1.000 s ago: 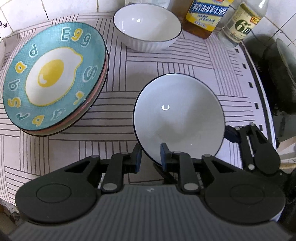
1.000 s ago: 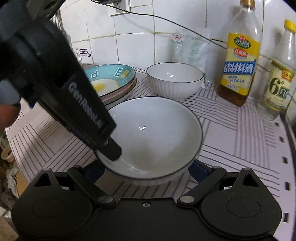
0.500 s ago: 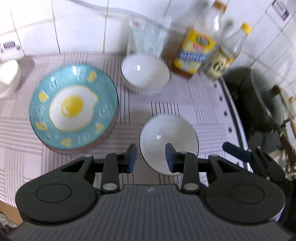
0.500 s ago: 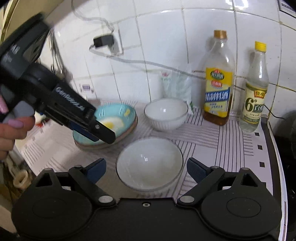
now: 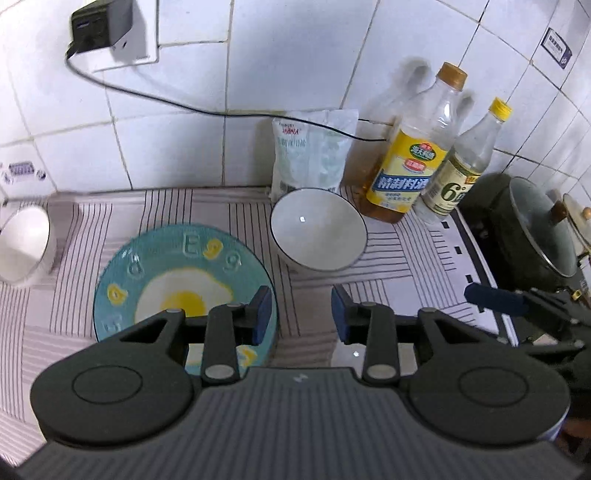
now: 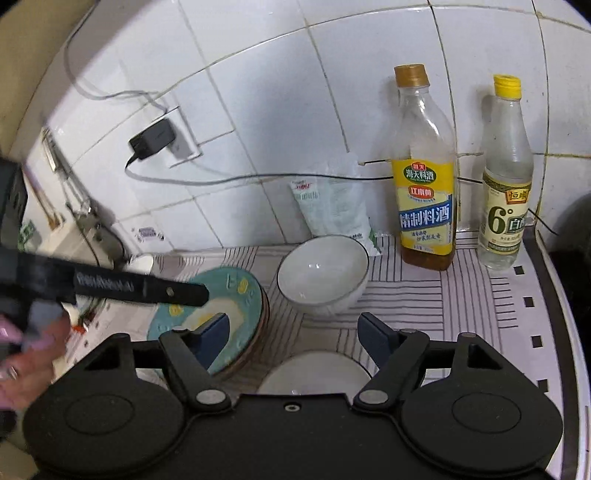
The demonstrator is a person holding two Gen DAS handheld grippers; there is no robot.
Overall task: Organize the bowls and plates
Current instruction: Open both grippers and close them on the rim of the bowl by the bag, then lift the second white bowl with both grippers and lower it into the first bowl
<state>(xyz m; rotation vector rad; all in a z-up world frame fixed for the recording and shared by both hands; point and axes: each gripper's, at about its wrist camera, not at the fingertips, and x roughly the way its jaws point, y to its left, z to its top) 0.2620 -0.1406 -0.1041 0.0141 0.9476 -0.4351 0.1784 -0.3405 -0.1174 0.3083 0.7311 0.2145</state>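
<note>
A teal egg-print plate (image 5: 177, 273) tops a small stack of plates on the striped counter mat (image 5: 406, 254); it also shows in the right wrist view (image 6: 236, 295). A white bowl with a dark rim (image 5: 317, 229) stands near the wall, and shows in the right wrist view (image 6: 323, 273). A second white bowl (image 6: 314, 373) sits close under both grippers, mostly hidden. My left gripper (image 5: 300, 315) is open and empty above the mat. My right gripper (image 6: 291, 332) is open and empty, raised over the near bowl.
Two bottles (image 5: 410, 170) (image 5: 461, 166) and a plastic bag (image 5: 310, 155) stand against the tiled wall. A lidded dark pot (image 5: 532, 229) sits on the stove at right. A white cup (image 5: 24, 243) is at far left. A charger and cable (image 5: 99, 27) hang on the wall.
Both grippers have lifted up and back from the near bowl, which stays on the mat. The left jaws, a second ago astride its rim, have opened wider.
</note>
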